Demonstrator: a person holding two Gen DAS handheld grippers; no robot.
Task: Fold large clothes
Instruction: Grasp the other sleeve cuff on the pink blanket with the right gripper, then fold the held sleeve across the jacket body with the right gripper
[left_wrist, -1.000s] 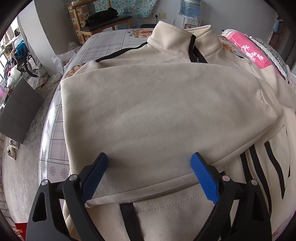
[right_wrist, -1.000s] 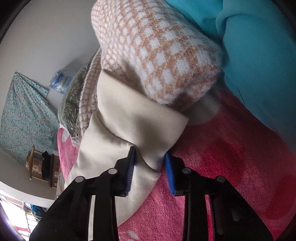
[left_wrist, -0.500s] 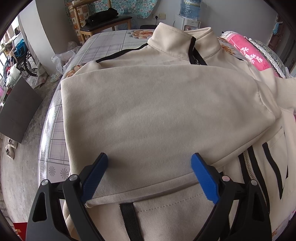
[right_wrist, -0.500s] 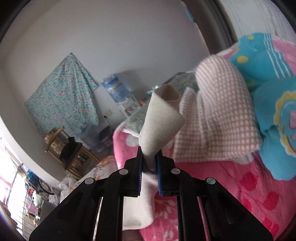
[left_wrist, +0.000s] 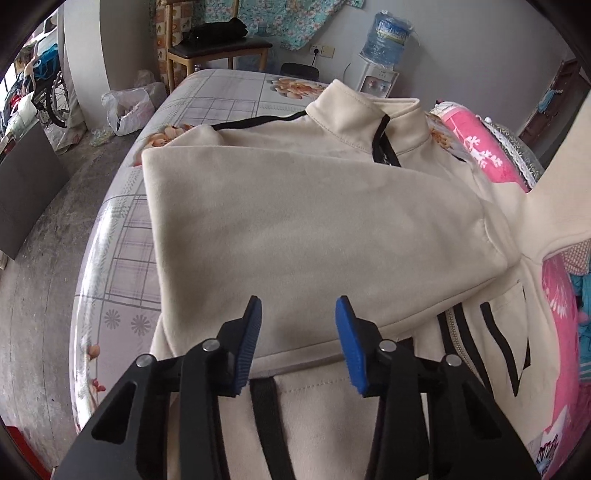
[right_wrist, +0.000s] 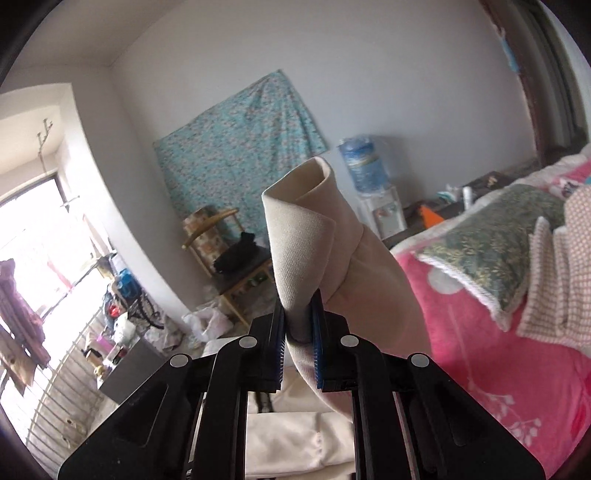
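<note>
A cream zip jacket (left_wrist: 314, 221) with black trim lies on the bed, its left sleeve folded across the chest. My left gripper (left_wrist: 298, 306) hovers over the folded sleeve's lower edge. Its jaws are closing, and no cloth sits between the blue pads (left_wrist: 251, 332). My right gripper (right_wrist: 298, 310) is shut on the cuff of the jacket's other sleeve (right_wrist: 306, 229) and holds it high, the cuff curling above the jaws. In the left wrist view that raised sleeve (left_wrist: 554, 206) stretches up and off to the right.
The bed has a checked floral sheet (left_wrist: 122, 258) and a pink blanket (right_wrist: 480, 350) with a green pillow (right_wrist: 491, 243) on it. A water dispenser (left_wrist: 384, 44), a wooden chair (left_wrist: 218, 44) and a plastic bag (left_wrist: 125, 107) stand beyond the bed.
The left jaws have narrowed from wide apart and the hand has pulled back a little. The right gripper closed on the cuff and lifted it off the pink blanket, rolling upright.
</note>
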